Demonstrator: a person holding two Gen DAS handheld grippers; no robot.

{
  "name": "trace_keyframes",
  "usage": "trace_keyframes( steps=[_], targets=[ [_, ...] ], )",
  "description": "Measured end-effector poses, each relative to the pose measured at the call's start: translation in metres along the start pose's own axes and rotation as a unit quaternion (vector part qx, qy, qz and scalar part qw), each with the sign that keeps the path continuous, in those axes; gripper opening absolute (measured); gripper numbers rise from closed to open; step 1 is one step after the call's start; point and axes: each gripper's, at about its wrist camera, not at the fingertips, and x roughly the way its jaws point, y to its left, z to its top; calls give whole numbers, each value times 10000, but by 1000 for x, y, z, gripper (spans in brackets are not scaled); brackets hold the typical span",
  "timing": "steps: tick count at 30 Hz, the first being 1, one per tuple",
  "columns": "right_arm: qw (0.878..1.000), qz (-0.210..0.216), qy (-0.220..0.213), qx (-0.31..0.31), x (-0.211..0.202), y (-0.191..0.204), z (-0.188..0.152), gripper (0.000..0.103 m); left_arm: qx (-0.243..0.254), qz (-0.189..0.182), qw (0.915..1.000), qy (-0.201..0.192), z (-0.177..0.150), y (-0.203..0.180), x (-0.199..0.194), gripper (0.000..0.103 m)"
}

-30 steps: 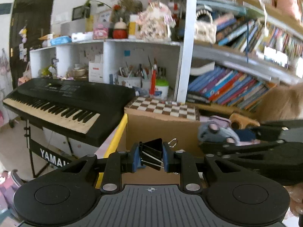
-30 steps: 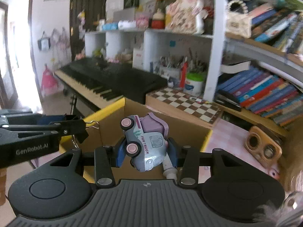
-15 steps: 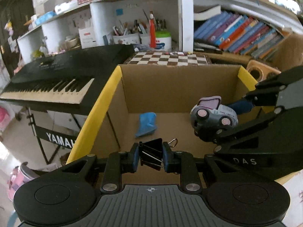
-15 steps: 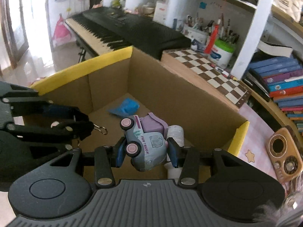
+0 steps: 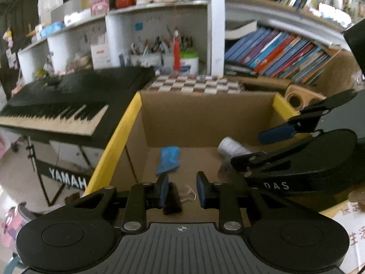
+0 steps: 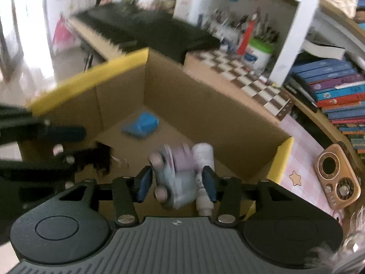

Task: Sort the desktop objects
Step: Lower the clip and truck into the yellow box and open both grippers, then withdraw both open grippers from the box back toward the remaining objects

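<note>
Only the right wrist view shows the toy truck (image 6: 175,178) between parted tongs (image 6: 176,186).

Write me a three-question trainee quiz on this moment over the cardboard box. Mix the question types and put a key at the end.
1. True or false: the left gripper is clamped on the binder clip.
2. Which thing sits between the open fingers of the right gripper? A. toy car B. chessboard C. book
3. Fill in: the blue packet lies on the floor of the ____.

Key
1. False. Its fingers are spread, and the clip sits blurred beside the left finger, seemingly released.
2. A. The toy car is blurred between the spread fingers, over the cardboard box, with a white bottle beside it.
3. cardboard box
</note>
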Motion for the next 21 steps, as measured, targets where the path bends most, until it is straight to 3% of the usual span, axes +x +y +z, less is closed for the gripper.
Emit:
trace_keyframes(
  steps=[3,8,13,18,21],
  targets=[
    [9994,-106,-242,225,-14,-2,-2,47,-12,-33,9999,-152,5,-1,-11,28],
    [9949,-288,-695,668,-47,-6,-8,47,-70,-127,9988,-472,8,-1,-35,47],
    [9865,-501,-1107,1102,-86,-8,-21,47,-133,-256,9967,-763,4,0,-64,56],
    [9788,-698,-1303,1420,-114,-3,-40,47,-211,-359,9946,-947,-4,1,-88,61],
    [9744,-845,-1405,1536,-129,1,-51,47,-268,-360,9940,-999,-11,3,-103,70]
  ],
)
